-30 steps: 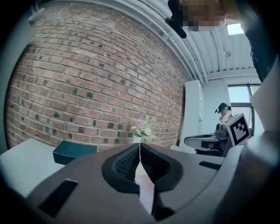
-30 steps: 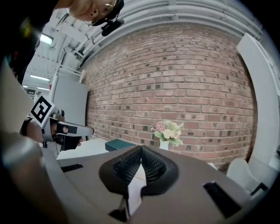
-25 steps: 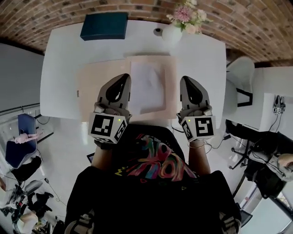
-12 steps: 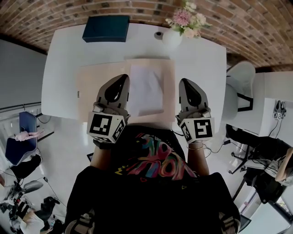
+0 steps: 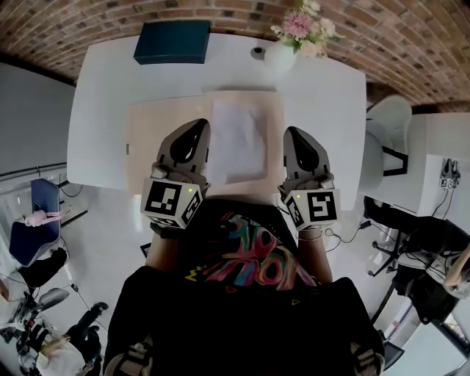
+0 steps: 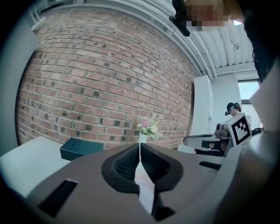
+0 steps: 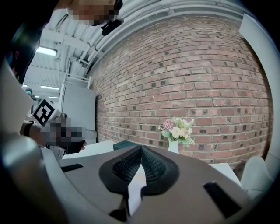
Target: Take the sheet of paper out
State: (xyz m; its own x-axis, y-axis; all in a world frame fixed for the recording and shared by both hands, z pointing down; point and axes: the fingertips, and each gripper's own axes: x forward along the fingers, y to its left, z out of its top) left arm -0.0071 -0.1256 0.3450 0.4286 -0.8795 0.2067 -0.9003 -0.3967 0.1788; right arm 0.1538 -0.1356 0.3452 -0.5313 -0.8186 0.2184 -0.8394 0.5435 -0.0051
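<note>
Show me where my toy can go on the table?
The table is bare right of the beige folder, in front of the vase, and left of it, in front of the dark box. The middle is crowded: sheet of paper, left gripper, right gripper.

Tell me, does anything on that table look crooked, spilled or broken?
Nothing stands out. The white sheet lies flat on the beige folder, and the dark box and the upright flower vase sit tidily at the far side.

Office-like workspace, exposed brick wall (image 5: 242, 10), white desk (image 5: 103, 95) with a vase of flowers (image 5: 283, 50) and a dark teal box (image 5: 171, 42), white chair (image 5: 387, 117) beside it, blue chair (image 5: 33, 233) and cables (image 5: 351, 229) on the pale floor (image 5: 110, 228).
</note>
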